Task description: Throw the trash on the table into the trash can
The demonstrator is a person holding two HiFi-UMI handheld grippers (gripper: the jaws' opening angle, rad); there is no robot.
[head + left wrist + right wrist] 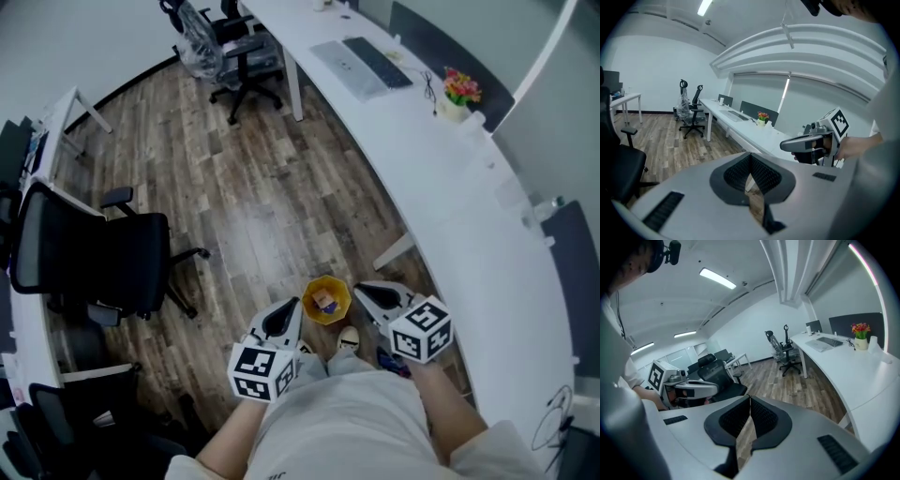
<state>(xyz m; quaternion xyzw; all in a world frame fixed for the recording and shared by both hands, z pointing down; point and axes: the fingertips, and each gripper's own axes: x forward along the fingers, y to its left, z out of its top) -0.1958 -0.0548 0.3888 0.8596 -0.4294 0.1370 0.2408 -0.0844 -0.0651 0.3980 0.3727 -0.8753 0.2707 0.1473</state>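
1. Trash (325, 301), a few small orange and purple bits, lies inside the yellow can (307, 302).
2. We see the can standing on the wood floor (253, 216), close to the inner edge of the long white counter (469, 216) and near one of its legs (394, 251).
3. Our left tongs (284, 312) are closed. In the left gripper view the ribbed pads meet at their tips, and only floor shows through the slit below them.
4. Our right tongs (367, 292) are closed too. The right gripper view shows the pads together with nothing caught between them.
5. In the head view we hold both tongs in front of our body, tips pointing away from us, and the can shows between the two tips.
6. Each gripper view catches the other gripper off to one side with its marker cube, held in a hand.
7. Toward the counter's far end we make out a keyboard (377, 62) and, nearer, a small pot of flowers (461, 89) at the outer edge.
8. A black chair (103, 253) stands on the floor to our left beside a second white desk (56, 122), well apart from the can.
9. Two more chairs (246, 56) stand by the counter's far end, one of them wrapped in clear plastic.
10. A light shoe (348, 339) shows on the floor just beside the can, on the near side.
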